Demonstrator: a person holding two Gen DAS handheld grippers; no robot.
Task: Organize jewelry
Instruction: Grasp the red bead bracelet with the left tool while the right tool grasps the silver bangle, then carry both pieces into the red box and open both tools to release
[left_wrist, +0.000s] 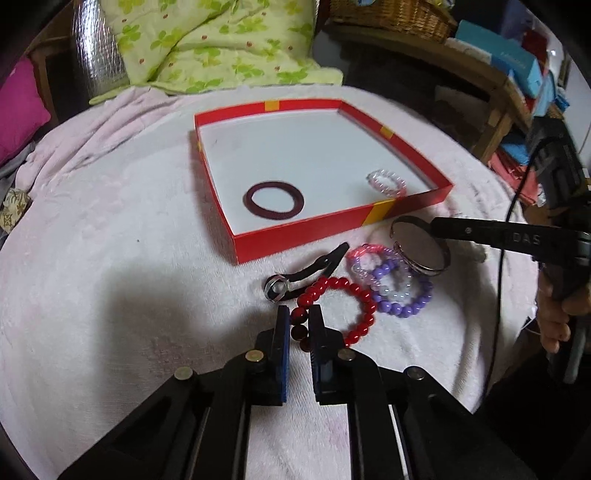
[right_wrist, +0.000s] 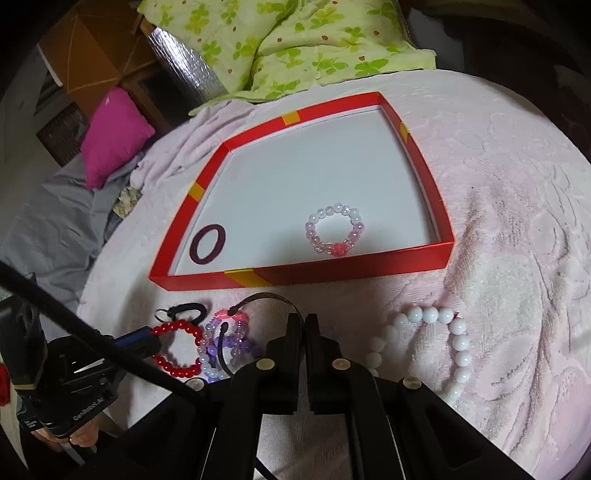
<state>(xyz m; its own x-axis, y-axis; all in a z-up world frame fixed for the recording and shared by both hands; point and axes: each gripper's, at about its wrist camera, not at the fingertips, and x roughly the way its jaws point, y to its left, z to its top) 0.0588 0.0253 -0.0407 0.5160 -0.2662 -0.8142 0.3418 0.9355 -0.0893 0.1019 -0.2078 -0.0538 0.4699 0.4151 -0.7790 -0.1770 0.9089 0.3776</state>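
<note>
A shallow red box (left_wrist: 303, 230) (right_wrist: 332, 271) with a white floor holds a dark maroon ring (left_wrist: 273, 201) (right_wrist: 207, 243) and a pale pink bead bracelet (left_wrist: 386, 182) (right_wrist: 335, 229). In front of it lie a red bead bracelet (left_wrist: 354, 291) (right_wrist: 177, 349), a purple bead bracelet (left_wrist: 402, 295) (right_wrist: 225, 343), a black clip with a metal ring (left_wrist: 295, 280) (right_wrist: 181, 312) and a white bead bracelet (right_wrist: 436, 343). My left gripper (left_wrist: 298, 317) is shut on the red bracelet's near edge. My right gripper (right_wrist: 303, 323) (left_wrist: 436, 223) is shut on a thin dark metal bangle (left_wrist: 421, 245) (right_wrist: 266, 299).
The box and jewelry rest on a pale pink towel (left_wrist: 110, 258) (right_wrist: 498, 221). A green floral quilt (left_wrist: 221, 40) (right_wrist: 295, 44) lies behind, a magenta cushion (right_wrist: 114, 133) to the left, and a wooden shelf with boxes and a basket (left_wrist: 480, 55) to the right.
</note>
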